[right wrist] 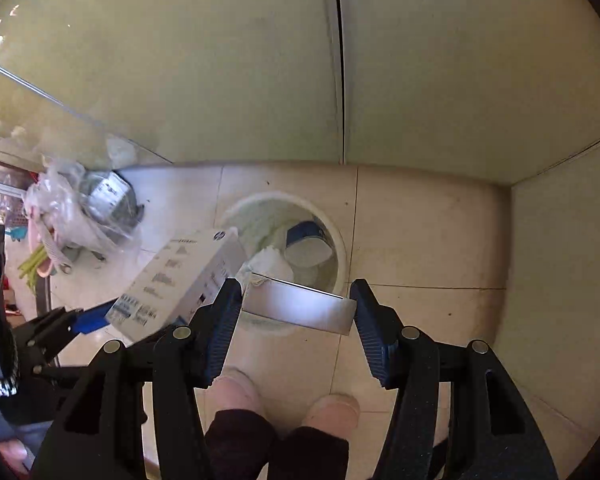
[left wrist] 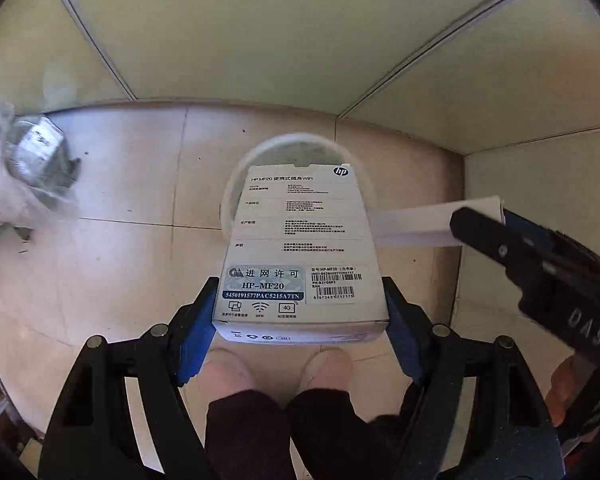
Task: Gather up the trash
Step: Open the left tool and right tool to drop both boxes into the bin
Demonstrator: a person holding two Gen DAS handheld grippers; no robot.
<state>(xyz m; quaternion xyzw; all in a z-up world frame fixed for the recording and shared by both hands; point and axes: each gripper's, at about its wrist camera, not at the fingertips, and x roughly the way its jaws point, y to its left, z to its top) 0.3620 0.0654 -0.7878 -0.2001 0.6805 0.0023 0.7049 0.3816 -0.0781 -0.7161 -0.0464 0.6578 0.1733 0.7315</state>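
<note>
My left gripper [left wrist: 300, 280] is shut on a white HP box [left wrist: 300, 240], its blue pads pressing the box's two long sides. The box hangs above a round white bin [left wrist: 236, 184] on the tiled floor. My right gripper [right wrist: 296, 288] is shut on a flat white box [right wrist: 300, 308] held crosswise over the bin [right wrist: 340, 248]. Crumpled white paper [right wrist: 270, 264] and a blue-and-white container [right wrist: 308, 240] lie inside the bin. In the right wrist view the HP box [right wrist: 180, 276] sits to the left, over the bin's rim. In the left wrist view the right gripper [left wrist: 488, 220] and its flat box [left wrist: 412, 224] come in from the right.
A clear plastic bag with a grey object [right wrist: 88, 208] lies on the floor left of the bin, also seen in the left wrist view [left wrist: 32, 168]. Pale green panels [right wrist: 260, 60] stand behind the bin and a wall [right wrist: 560, 260] closes the right side. The person's pink slippers [left wrist: 228, 372] stand just before the bin.
</note>
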